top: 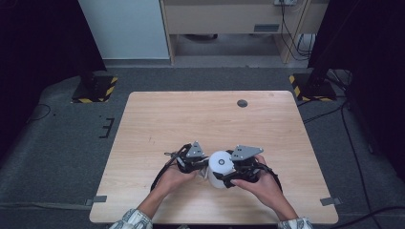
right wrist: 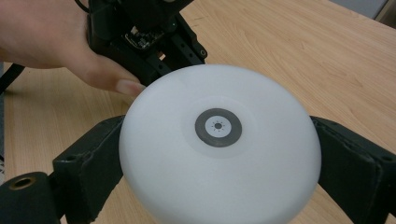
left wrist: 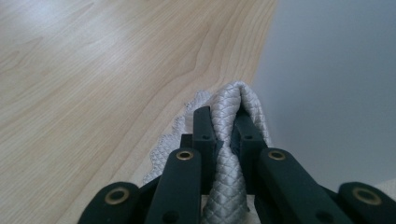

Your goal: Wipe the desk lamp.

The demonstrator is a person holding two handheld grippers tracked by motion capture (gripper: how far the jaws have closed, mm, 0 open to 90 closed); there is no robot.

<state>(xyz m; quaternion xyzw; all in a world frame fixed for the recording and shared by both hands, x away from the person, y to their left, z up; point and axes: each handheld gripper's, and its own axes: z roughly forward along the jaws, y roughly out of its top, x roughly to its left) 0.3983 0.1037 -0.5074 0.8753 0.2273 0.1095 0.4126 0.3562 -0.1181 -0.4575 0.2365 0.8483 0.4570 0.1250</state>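
White round object [top: 221, 164]: a smooth white body with a domed end that carries a small grey ring with a sun-like mark at its centre; it sits near the front middle of the wooden table [top: 205, 119], between the two grippers. What kind of object it is cannot be told.
Right gripper [right wrist: 219, 154]: its two black jaws stand wide apart and press on opposite sides of the white object, clamping it; the right hand [top: 265, 186] wraps the gripper body.
Left gripper [left wrist: 223, 128]: its jaws are drawn close together and pinch a fold of silvery quilted fabric [left wrist: 229, 140] that rises between them and loops over the tips.
Fabric: its scalloped edge lies on the table just beside the jaws; a pale smooth surface, out of focus, stands right behind it.
Left hand [top: 174, 177]: holds the left gripper just beside the white object; in the right gripper view a fingertip [right wrist: 126, 86] reaches the object's rim.
Table: light wood grain, with a small dark round disc [top: 242, 103] near its far edge.
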